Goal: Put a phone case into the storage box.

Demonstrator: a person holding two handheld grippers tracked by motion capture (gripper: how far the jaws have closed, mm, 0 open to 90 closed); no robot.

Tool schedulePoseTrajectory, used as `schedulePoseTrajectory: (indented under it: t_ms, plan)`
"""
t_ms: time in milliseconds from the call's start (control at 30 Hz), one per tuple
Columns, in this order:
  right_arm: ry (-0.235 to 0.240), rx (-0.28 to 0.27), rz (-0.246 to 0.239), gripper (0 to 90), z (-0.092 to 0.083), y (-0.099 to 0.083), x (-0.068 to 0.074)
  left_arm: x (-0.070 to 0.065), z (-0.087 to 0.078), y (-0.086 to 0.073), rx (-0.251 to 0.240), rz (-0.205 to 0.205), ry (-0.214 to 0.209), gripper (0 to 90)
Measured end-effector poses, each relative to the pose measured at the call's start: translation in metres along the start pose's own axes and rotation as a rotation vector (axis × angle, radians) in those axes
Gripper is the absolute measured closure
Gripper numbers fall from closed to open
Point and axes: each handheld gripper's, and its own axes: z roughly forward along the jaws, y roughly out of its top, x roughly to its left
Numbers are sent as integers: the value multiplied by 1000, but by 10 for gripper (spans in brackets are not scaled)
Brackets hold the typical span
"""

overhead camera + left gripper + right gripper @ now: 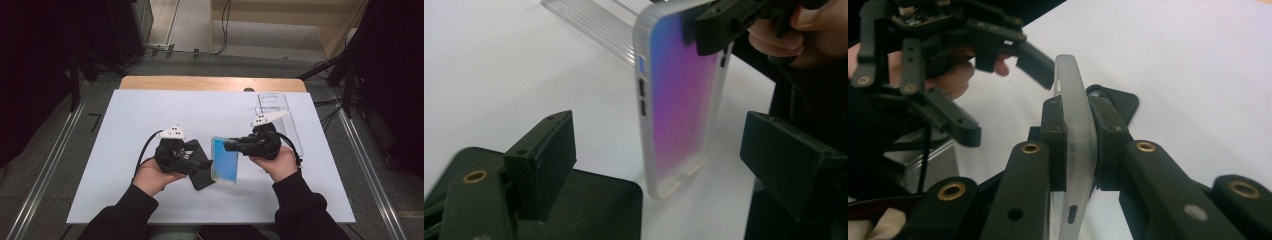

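The right hand-held gripper (231, 146) is clenched on the soft phone case with frosted see-through edges and a blue-to-purple back (224, 160); its two black jaws pinch one thin side edge, as the right gripper view shows; the case stands up on its long edge in the middle of the white table (150, 110), tilted a little, with its low edge at or just above the table. The left hand-held gripper (206, 164) is released; its jaws stand wide apart with nothing between them, and it sits just left of the case, above the flat black phone (199, 172) that lies on the table.

What could go wrong, I think: the case is bendy and held by only a thin bit of its edge; so it could twist or slip out of the jaws if the other hand-held gripper bumps it; then it would flop flat on the table. The black phone could also slide on the smooth table if it gets pushed from the side; and if the phone goes in crooked, a corner could catch on the rim of the case.

The case looks smooth and shiny; it is blue near one end and pink-purple near the other; it has small button bumps on the side and a cut-out at one end. A clear plastic box (274, 107) lies at the far right of the table, well apart.
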Motion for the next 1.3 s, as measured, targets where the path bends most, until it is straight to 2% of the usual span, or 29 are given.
schedulePoseTrajectory:
  t_ms: [167, 300, 433, 533, 633, 800, 967, 1100, 1233, 1300]
  plan:
    - [39, 17, -33, 767, 0, 1, 0, 2, -1, 3, 15, 4, -39, 160]
    - [70, 25, -54, 767, 2, 1, 1, 4, -1, 6, 22, 31, -85, 161]
    - [88, 41, -81, 767, 5, 0, 1, 5, 0, 10, 29, 57, -109, 161]
    - [101, 49, -103, 766, 7, 0, 2, 6, 0, 11, 12, 47, -132, 160]
    - [111, 56, -110, 766, 8, 0, 3, 6, 2, 12, 26, 56, -137, 164]
    - [129, 58, -129, 766, 9, 0, 4, 8, 2, 15, 33, 66, -169, 266]
    - [146, 66, -150, 767, 11, 0, 6, 10, 3, 15, 36, 59, -212, 432]
    - [166, 68, -159, 766, 14, 0, 8, 11, 2, 13, 47, 68, -227, 544]
    - [183, 64, -162, 767, 14, 0, 8, 11, 1, 12, 54, 103, -246, 677]
    - [195, 59, -165, 767, 14, 0, 8, 11, 1, 12, 67, 98, -260, 740]
